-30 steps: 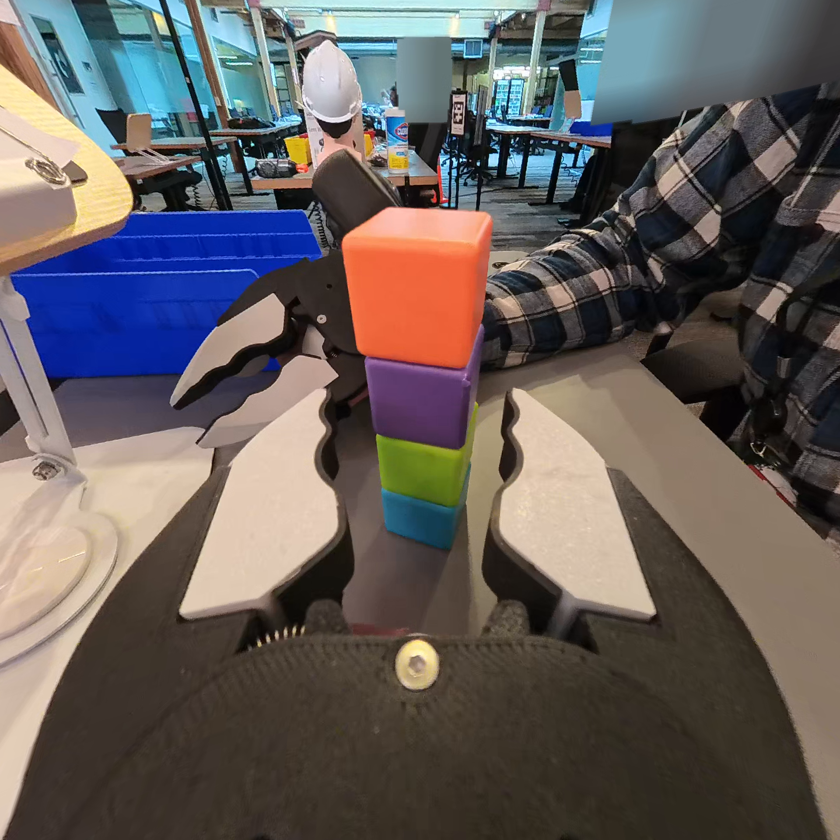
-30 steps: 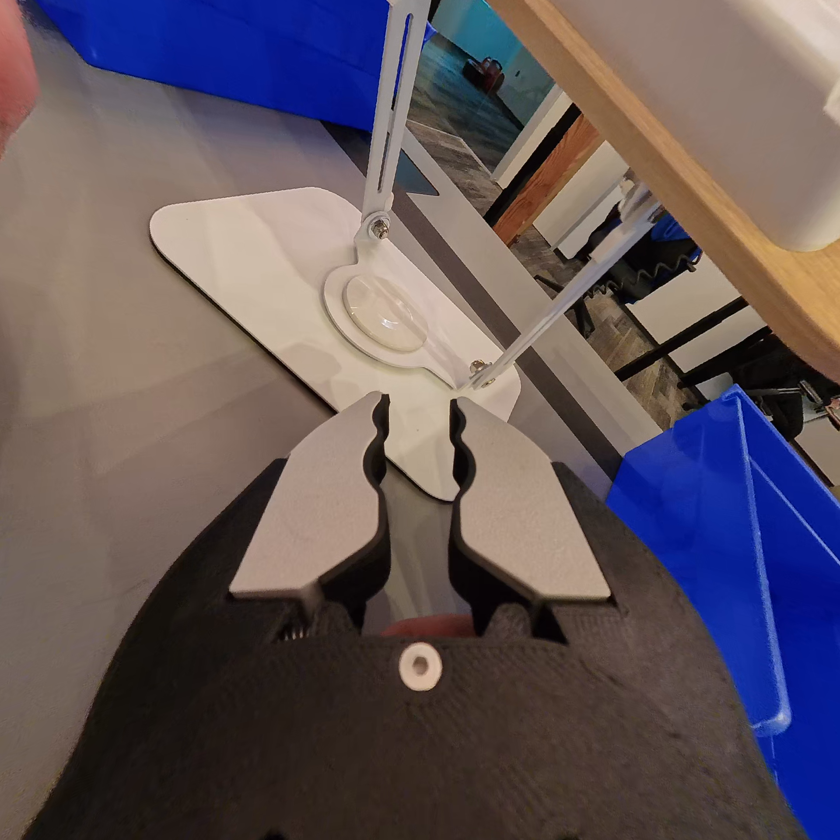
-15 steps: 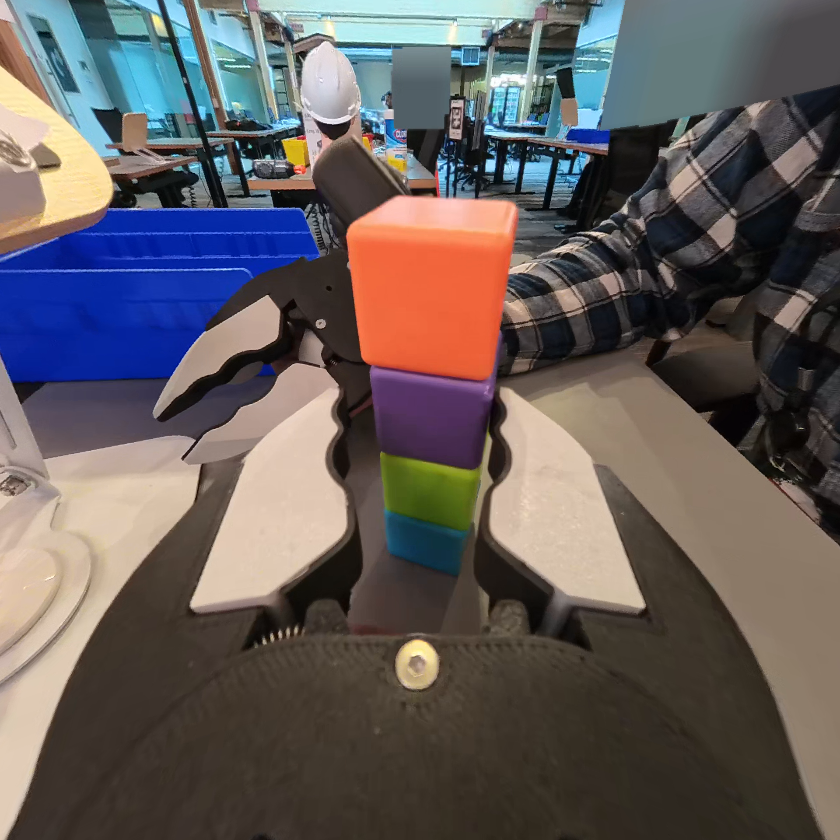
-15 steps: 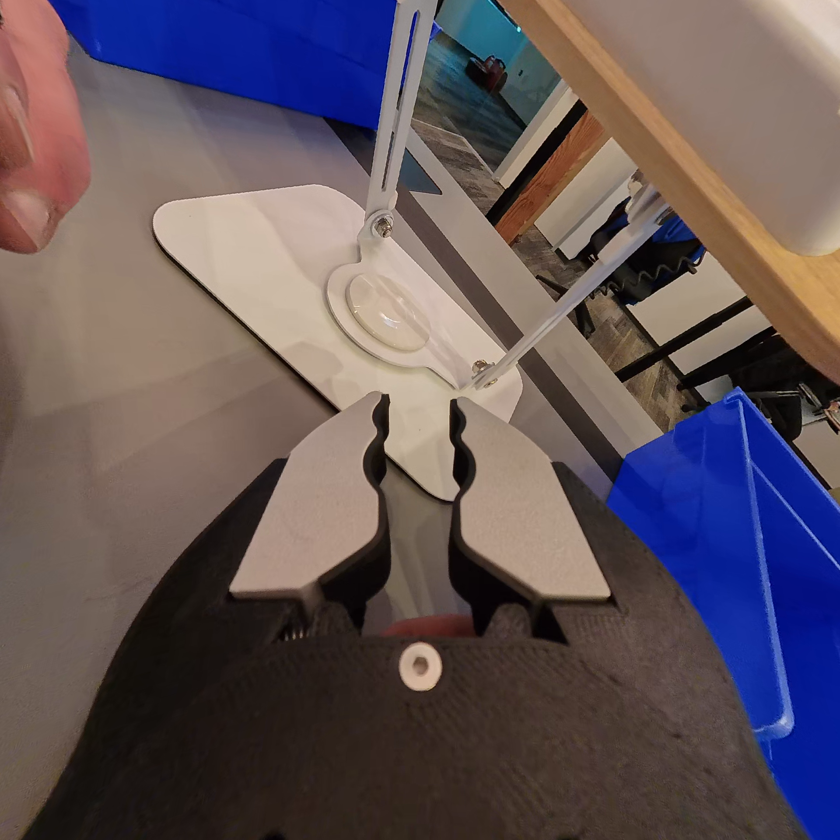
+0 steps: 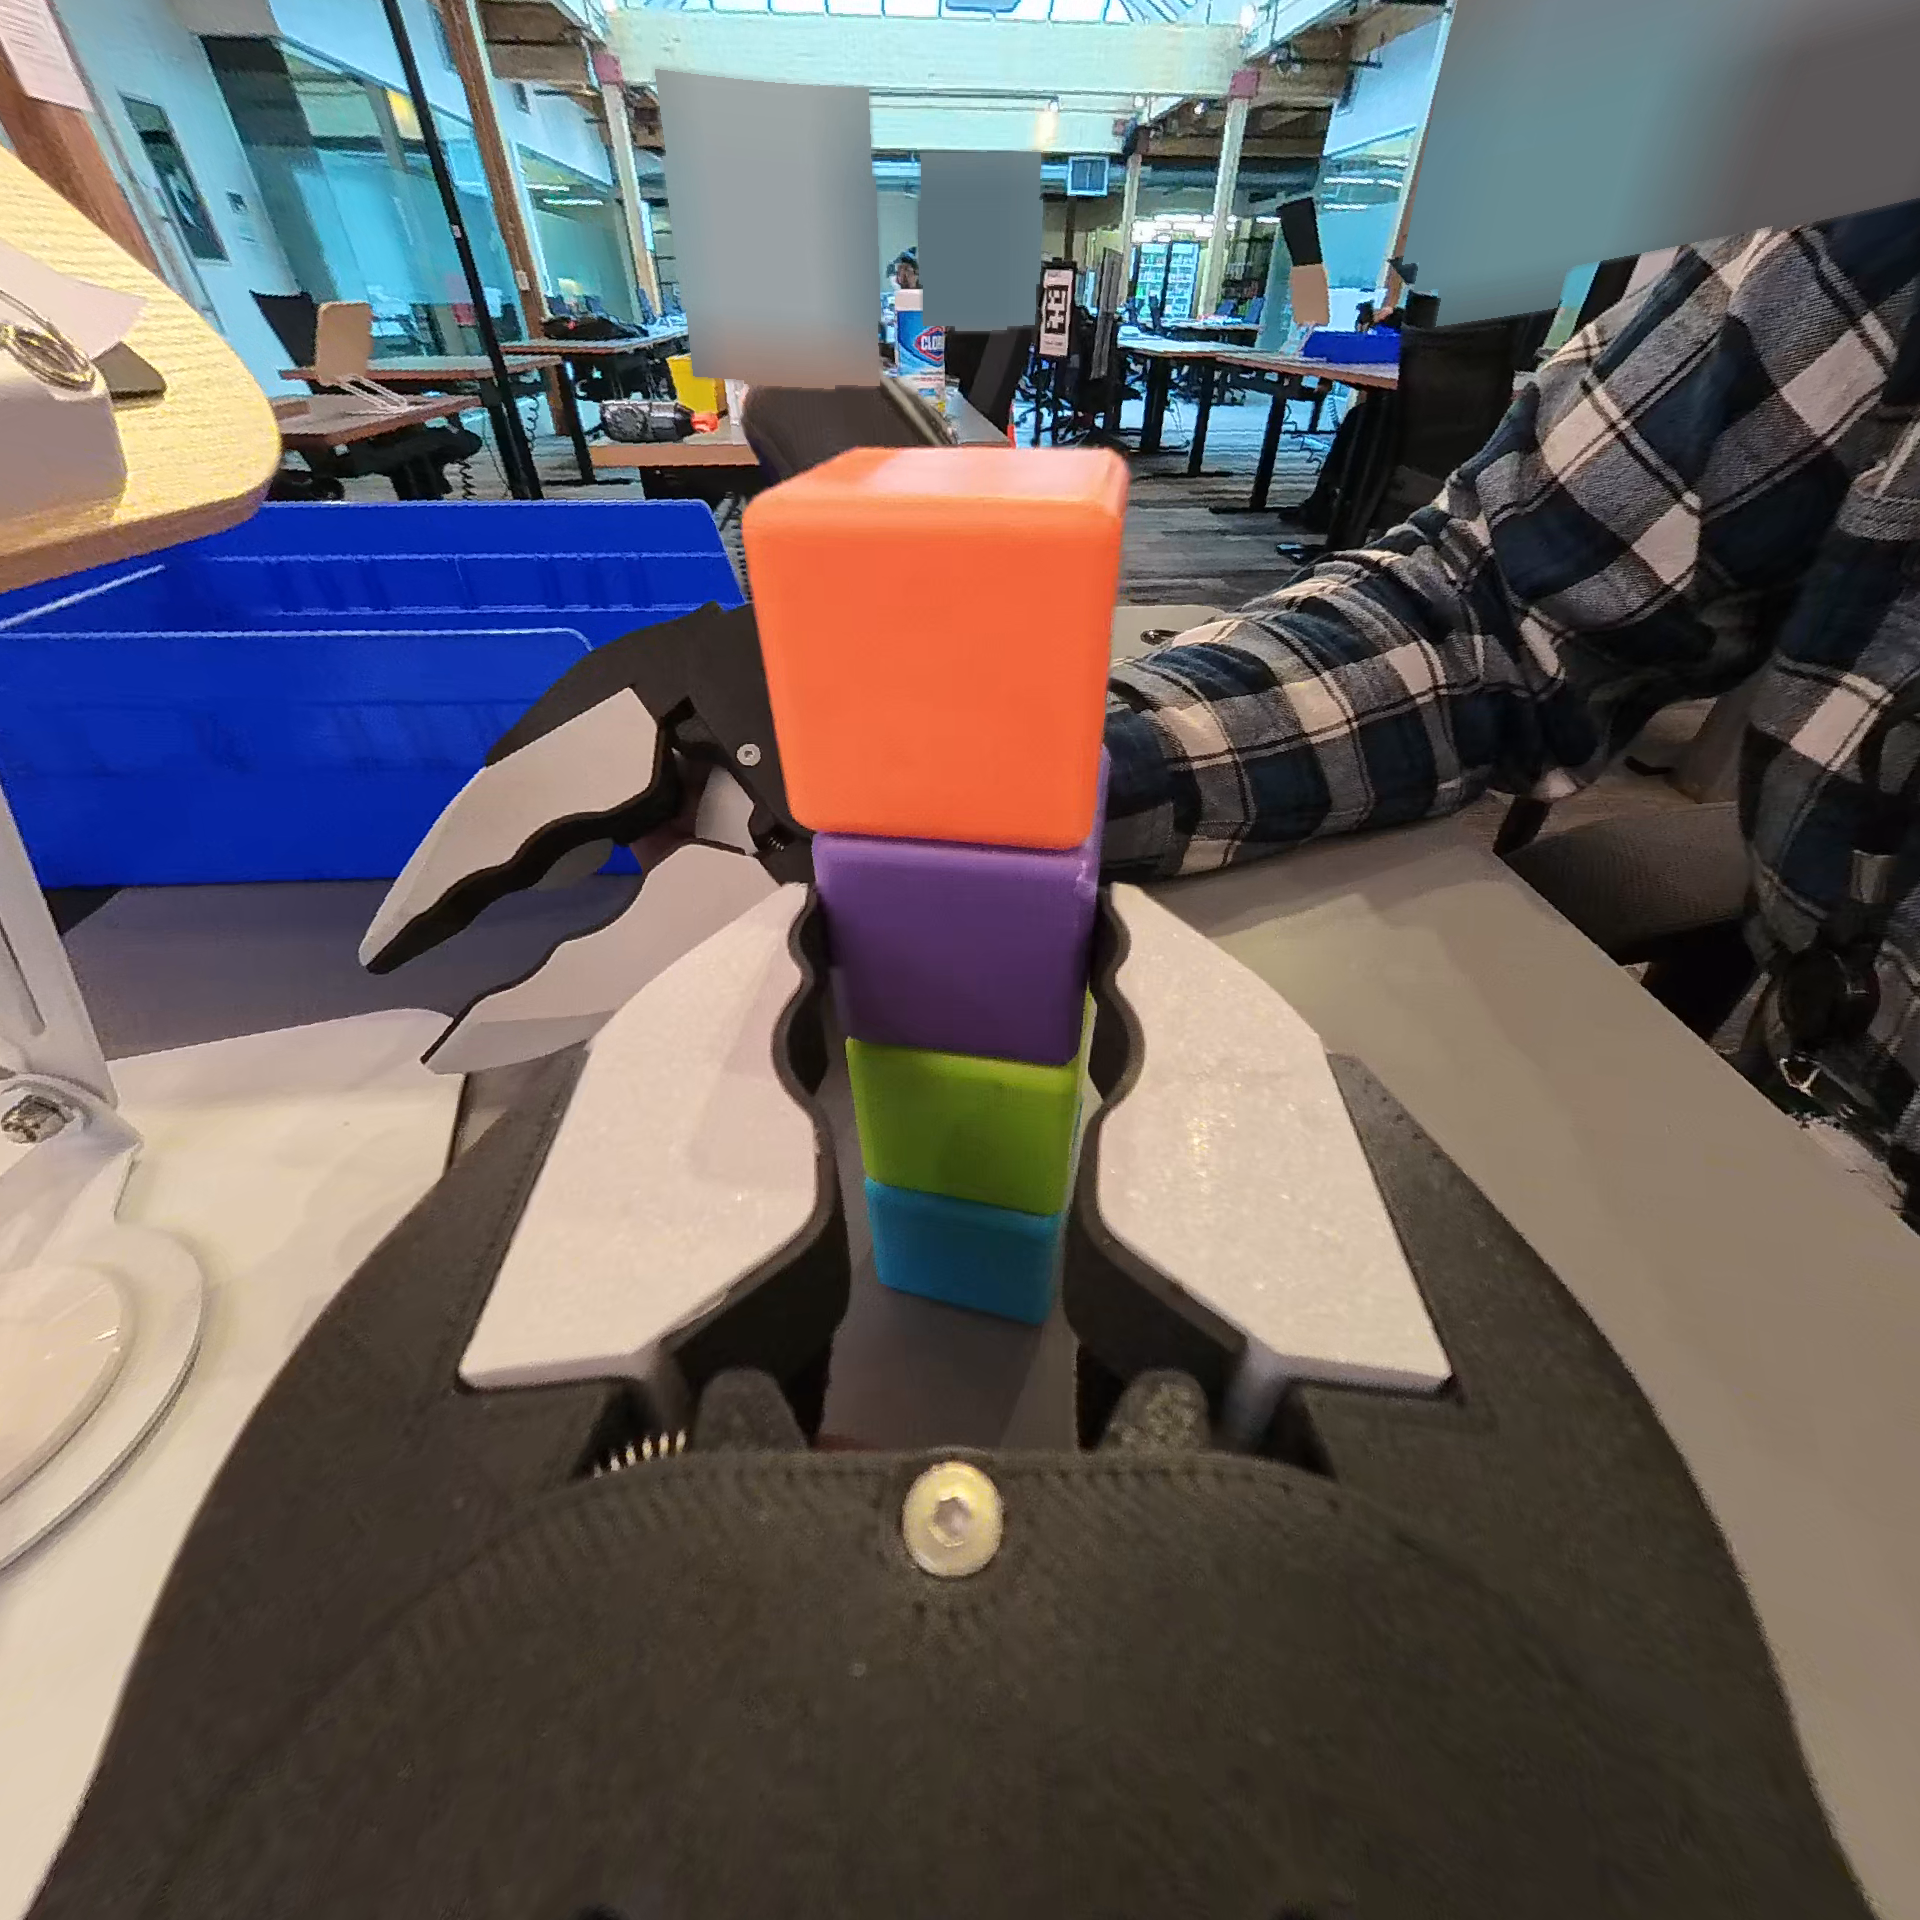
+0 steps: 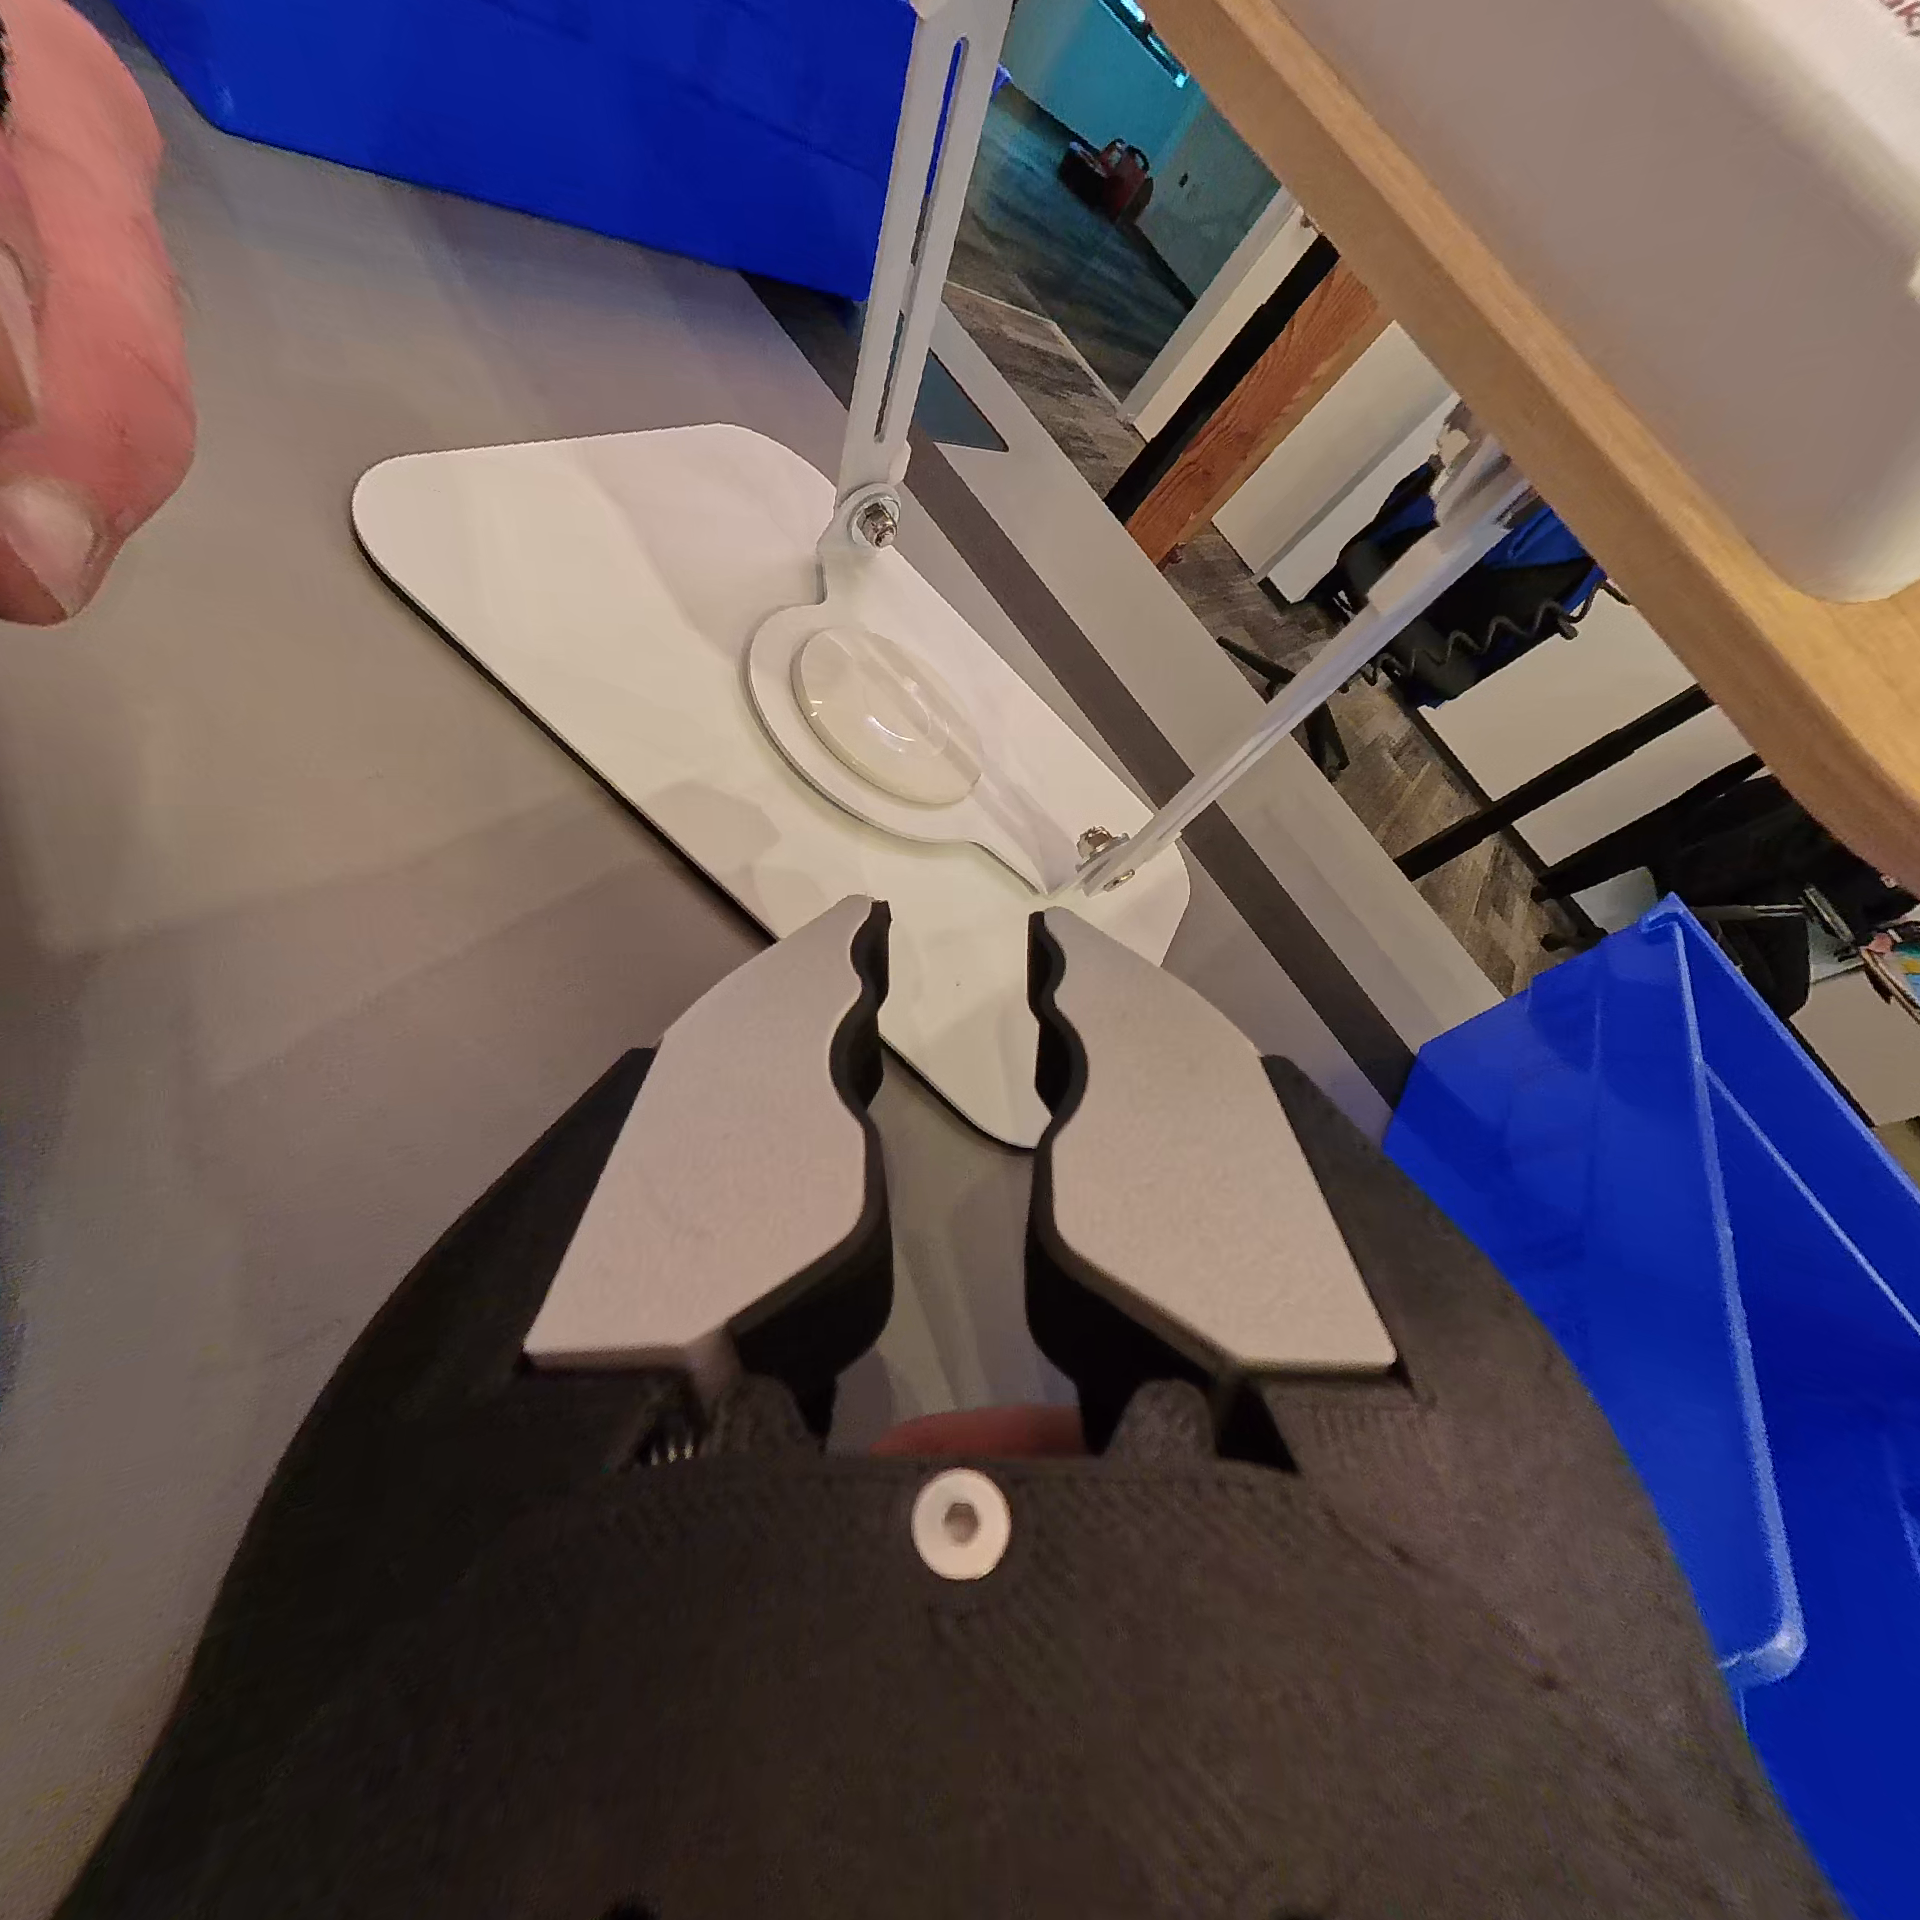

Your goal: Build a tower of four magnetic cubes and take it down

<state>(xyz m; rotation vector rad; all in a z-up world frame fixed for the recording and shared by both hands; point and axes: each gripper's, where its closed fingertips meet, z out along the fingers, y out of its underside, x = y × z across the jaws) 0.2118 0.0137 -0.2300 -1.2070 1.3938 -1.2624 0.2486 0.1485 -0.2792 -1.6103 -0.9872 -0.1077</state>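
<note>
A tower of four cubes stands on the grey table point(image 5: 1455, 1091): orange cube point(image 5: 935, 665) on top, then the purple cube point(image 5: 956, 956), the green cube point(image 5: 961, 1122) and the blue cube point(image 5: 961, 1252) at the bottom. My left gripper point(image 5: 958, 914) is shut on the purple cube, its fingers pressing both sides. My right gripper point(image 6: 958, 914) is open and empty, with a narrow gap, over the table near a white base plate. It also shows in the left wrist view point(image 5: 405, 1008), left of and behind the tower.
Blue bins stand behind the tower point(image 5: 312, 707) and to the right gripper's right point(image 6: 1662, 1299). A white stand with a base plate point(image 6: 623, 623) carries a wooden shelf point(image 6: 1558, 364). A person's plaid sleeve point(image 5: 1455, 675) lies on the table at the right. A hand point(image 6: 73, 364) shows at the left edge.
My left gripper has moved forward around the tower and closed its fingers onto the purple cube. The right gripper has hardly moved. A hand has come into the right wrist view.
</note>
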